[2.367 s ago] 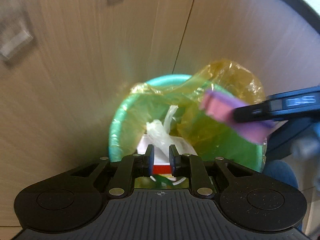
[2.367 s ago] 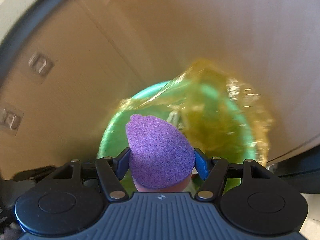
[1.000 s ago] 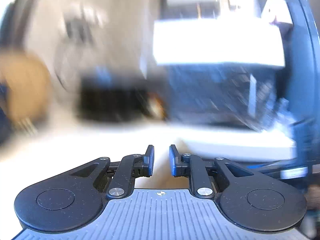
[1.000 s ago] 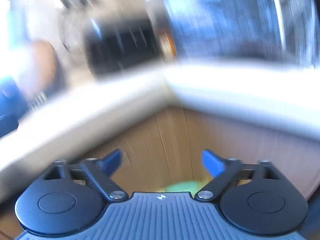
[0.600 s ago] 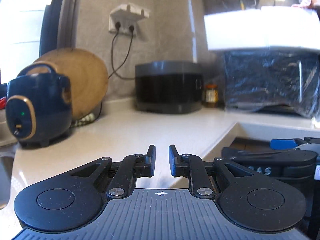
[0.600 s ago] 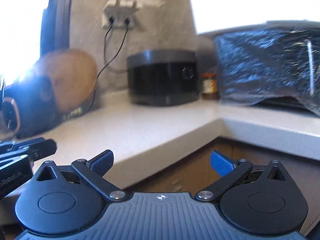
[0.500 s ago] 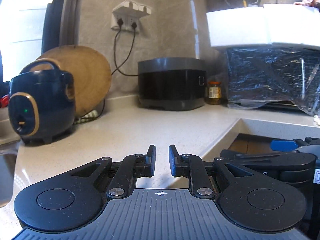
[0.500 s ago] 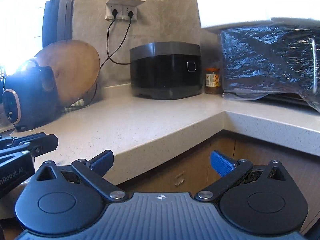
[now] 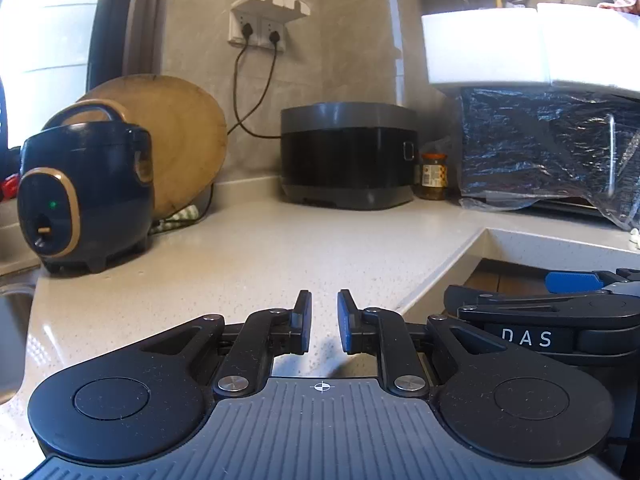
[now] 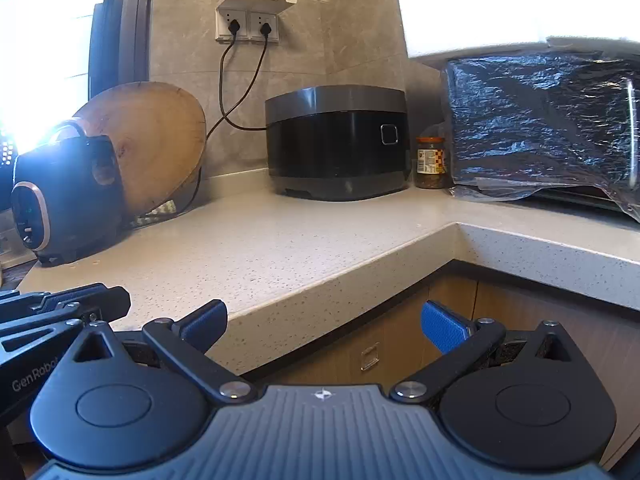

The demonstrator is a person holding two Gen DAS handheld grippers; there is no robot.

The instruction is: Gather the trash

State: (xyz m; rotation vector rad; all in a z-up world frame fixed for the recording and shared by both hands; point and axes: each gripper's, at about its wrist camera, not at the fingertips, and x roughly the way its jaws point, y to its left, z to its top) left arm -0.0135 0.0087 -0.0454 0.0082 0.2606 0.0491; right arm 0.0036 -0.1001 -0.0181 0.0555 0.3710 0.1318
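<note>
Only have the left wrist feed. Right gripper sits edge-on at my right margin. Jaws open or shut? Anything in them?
Observer: The right gripper is wide open, with nothing between its blue pads.
Operator: What is it facing?
Observer: The countertop edge runs across between its fingers, and the wooden cabinet front fills the space below it.
Operator: Anything on that cabinet?
Observer: One small clear plastic fitting is stuck to the door just under the counter. I cannot tell what it is for.
</note>
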